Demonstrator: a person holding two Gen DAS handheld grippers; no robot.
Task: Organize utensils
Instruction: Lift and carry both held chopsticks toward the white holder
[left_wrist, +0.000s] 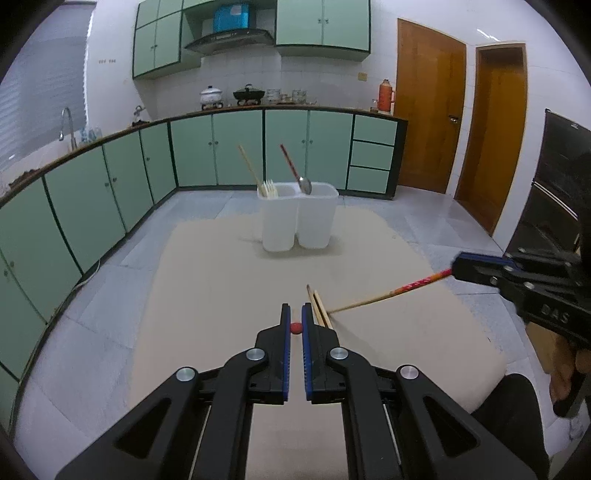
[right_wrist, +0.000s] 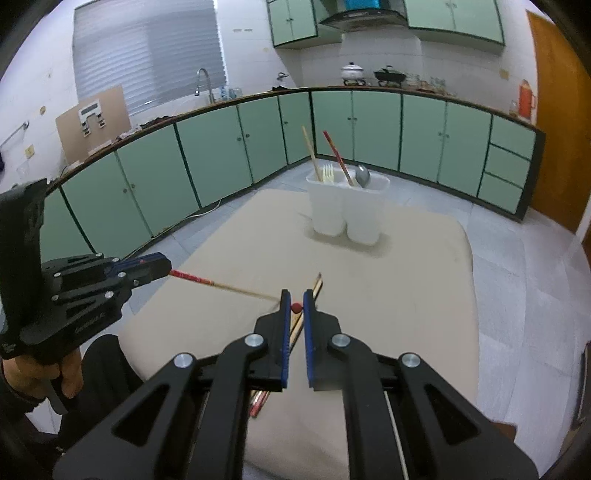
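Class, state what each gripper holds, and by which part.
Left gripper: a chopstick, by its red end. Right gripper: another chopstick, also by its red end.

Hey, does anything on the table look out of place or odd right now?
Mildly. In the white utensil holder, a pale chopstick leans beside the fork in the left compartment, and a red-topped chopstick leans with the spoon in the right, so they are split. Loose chopsticks lie on the mat.

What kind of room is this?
A home kitchen, most likely: green cabinets run under a long counter, pots sit beneath a range hood, and a sink faucet stands by the window.
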